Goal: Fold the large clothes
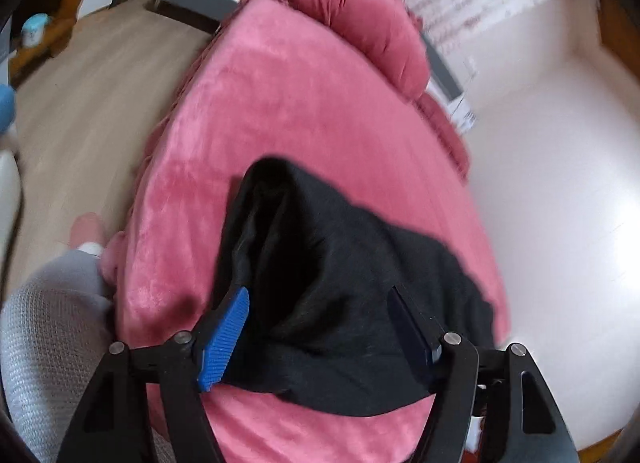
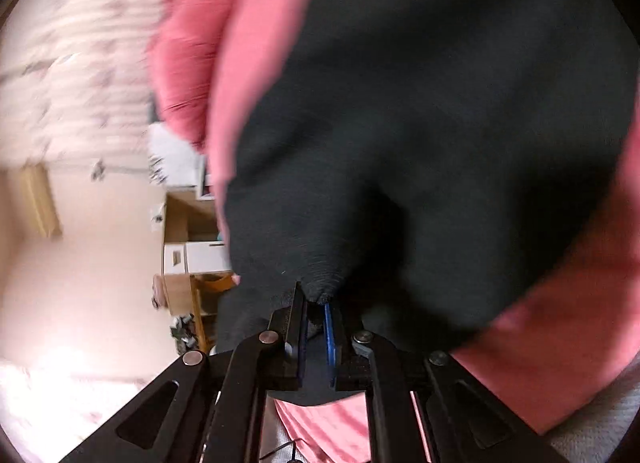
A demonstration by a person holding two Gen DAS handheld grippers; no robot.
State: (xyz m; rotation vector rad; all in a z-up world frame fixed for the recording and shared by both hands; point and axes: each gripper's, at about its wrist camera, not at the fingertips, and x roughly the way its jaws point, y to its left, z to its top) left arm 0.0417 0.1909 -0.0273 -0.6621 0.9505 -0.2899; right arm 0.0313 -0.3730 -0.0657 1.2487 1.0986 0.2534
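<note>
A black garment [image 1: 340, 283] lies bunched on a pink velvet bed [image 1: 280, 123]. My left gripper [image 1: 318, 295] is open, its blue-padded finger [image 1: 224, 339] and dark finger on either side of the cloth's near part, just above it. In the right wrist view the black garment [image 2: 420, 103] fills most of the frame. My right gripper [image 2: 316, 303] is shut on a pinched fold of the garment's edge and holds it up, with the pink bed [image 2: 560, 343] beneath.
A pink pillow [image 1: 360, 15] lies at the bed's far end. Wooden floor [image 1: 80, 103] is to the left, a white wall [image 1: 560, 183] to the right. My grey-clad knee [image 1: 52, 323] is at the lower left. Boxes and a shelf [image 2: 192, 255] stand beside the bed.
</note>
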